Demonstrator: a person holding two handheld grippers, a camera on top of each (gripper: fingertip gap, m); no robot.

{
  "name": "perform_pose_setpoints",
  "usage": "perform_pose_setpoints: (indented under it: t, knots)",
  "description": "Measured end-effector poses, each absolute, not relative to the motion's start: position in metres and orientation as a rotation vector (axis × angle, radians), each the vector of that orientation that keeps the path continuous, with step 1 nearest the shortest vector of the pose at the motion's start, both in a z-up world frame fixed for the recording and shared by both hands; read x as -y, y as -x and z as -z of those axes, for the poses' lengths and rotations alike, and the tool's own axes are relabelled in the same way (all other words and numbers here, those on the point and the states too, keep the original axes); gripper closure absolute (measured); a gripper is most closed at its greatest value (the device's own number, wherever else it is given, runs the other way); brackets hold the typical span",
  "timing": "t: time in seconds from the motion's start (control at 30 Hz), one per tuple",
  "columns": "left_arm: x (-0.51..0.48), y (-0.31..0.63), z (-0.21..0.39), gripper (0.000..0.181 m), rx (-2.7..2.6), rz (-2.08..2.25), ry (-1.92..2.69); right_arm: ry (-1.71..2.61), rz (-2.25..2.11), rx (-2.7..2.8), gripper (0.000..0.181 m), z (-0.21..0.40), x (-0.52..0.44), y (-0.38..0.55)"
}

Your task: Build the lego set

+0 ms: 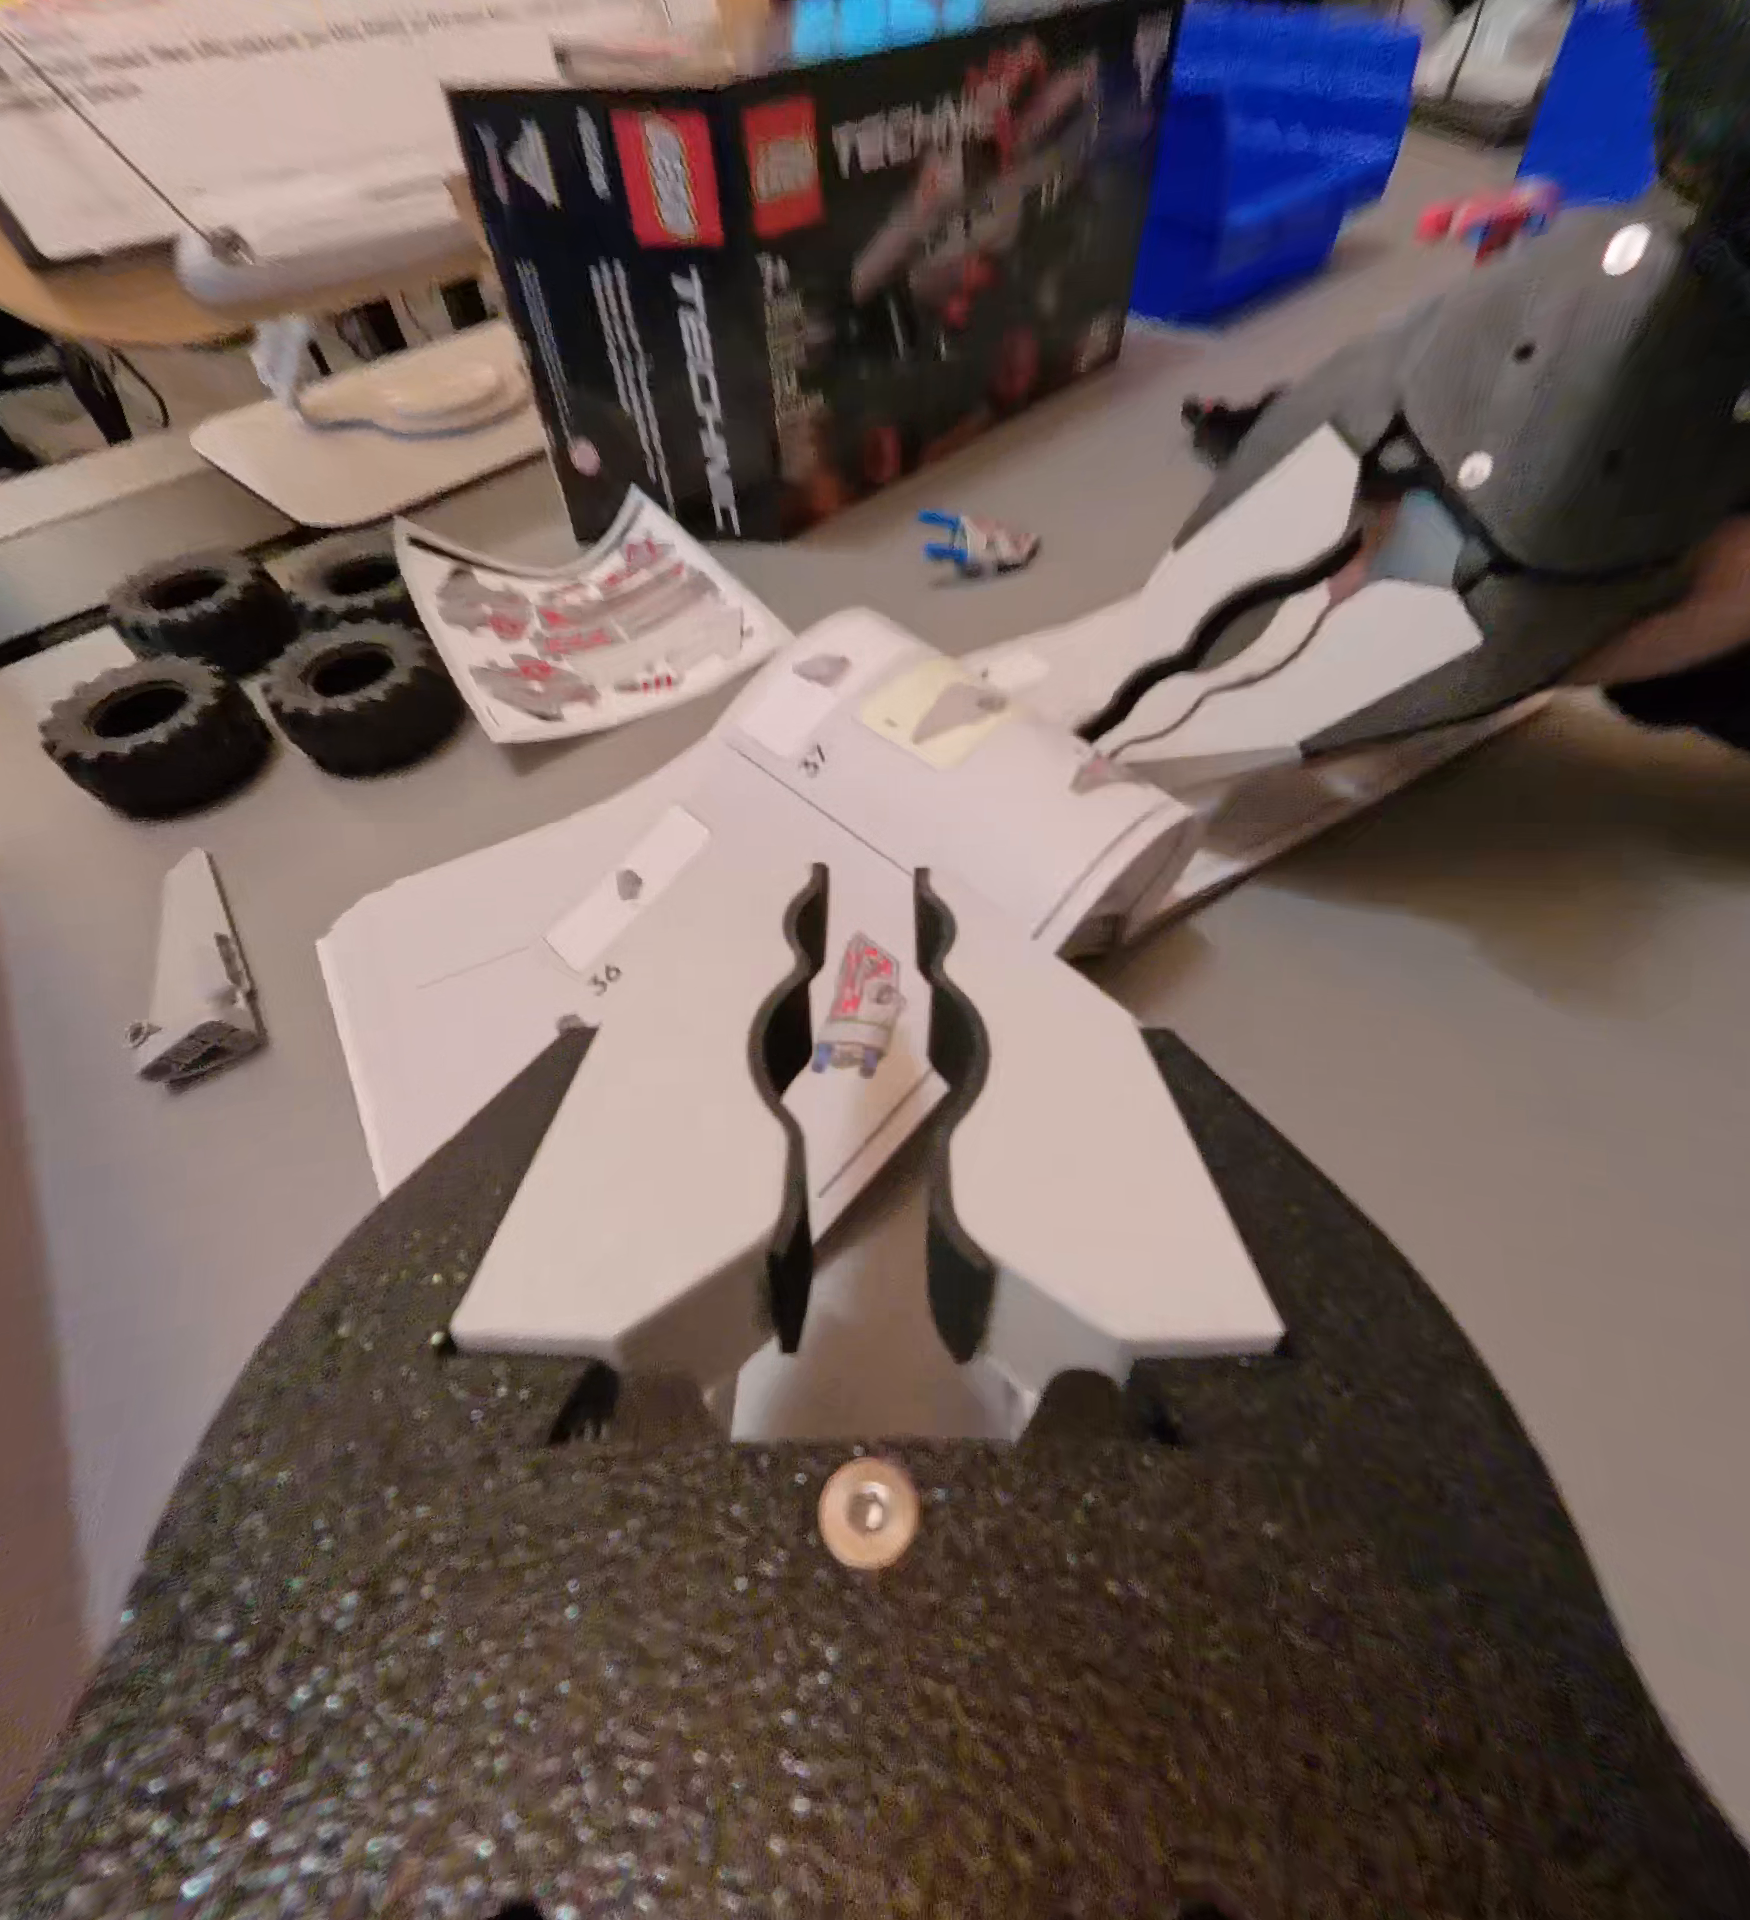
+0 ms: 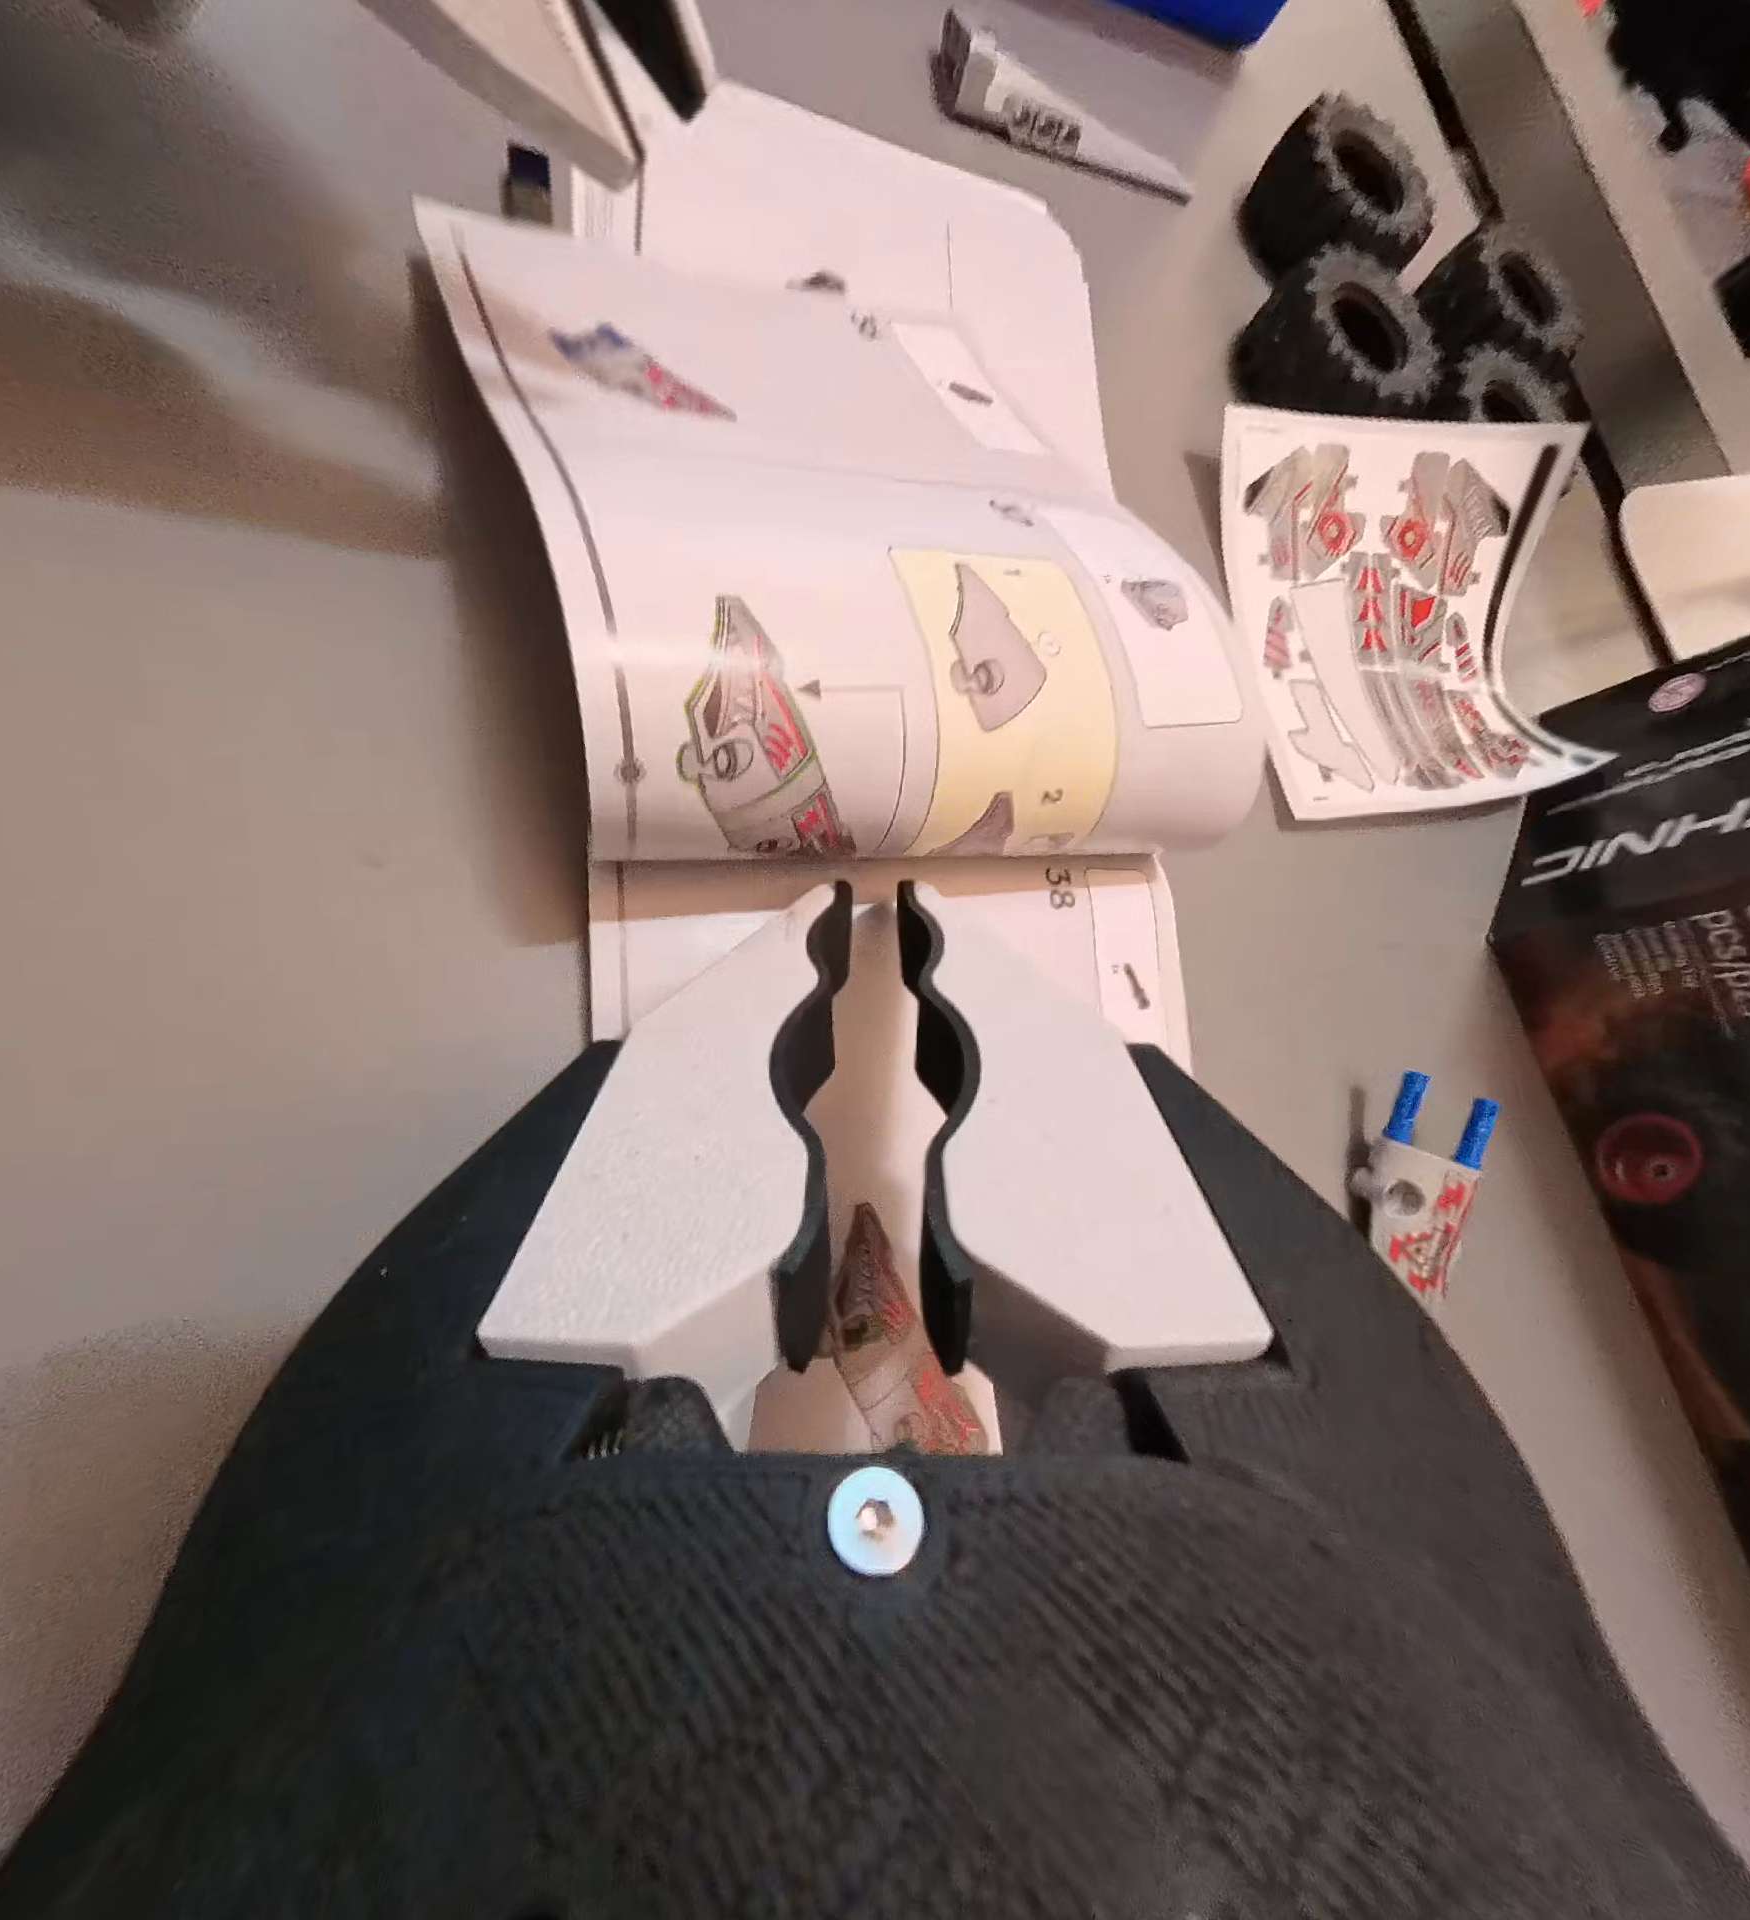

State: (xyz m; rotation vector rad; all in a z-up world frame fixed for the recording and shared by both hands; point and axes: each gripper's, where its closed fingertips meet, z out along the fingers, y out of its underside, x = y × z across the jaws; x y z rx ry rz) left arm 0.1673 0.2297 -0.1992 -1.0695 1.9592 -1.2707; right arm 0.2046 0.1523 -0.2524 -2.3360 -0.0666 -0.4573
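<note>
The open instruction booklet [image 1: 642, 935] lies on the grey table, and both grippers are at it. My left gripper [image 1: 869, 883] hovers over its near page, jaws a little apart and empty. My right gripper [image 2: 871, 891] has its jaws narrowly apart, with its tips against the edge of a lifted, curling page [image 2: 850, 644]. It also shows in the left wrist view [image 1: 1099, 753] at the booklet's far side. A small grey piece with blue pins [image 2: 1422, 1205] lies beside the booklet, and it also shows in the left wrist view [image 1: 980, 540]. A grey panel piece [image 1: 196, 966] lies to the left.
Several black tyres [image 1: 258, 675] and a sticker sheet [image 1: 590, 634] lie beyond the booklet. The black set box [image 1: 829, 291] stands behind them, with a blue bin [image 1: 1266, 156] to its right. In the right wrist view the box [image 2: 1702, 987] stands close on the right.
</note>
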Motion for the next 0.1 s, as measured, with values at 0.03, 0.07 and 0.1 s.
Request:
perform_pose_setpoints:
  t: [0.03,0.07,0.1]
  knots:
    - [-0.23,-0.169,0.204,0.177,-1.98,1.208,1.066,2.357,0.451,0.07,0.178,0.257,-0.152,-0.203]
    - [-0.229,-0.171,0.209,0.181,-2.001,1.159,1.05,2.357,0.445,0.071,0.181,0.257,-0.153,-0.202]
    - [-0.227,-0.171,0.215,0.181,-2.039,1.121,1.036,2.353,0.447,0.06,0.181,0.257,-0.153,-0.202]
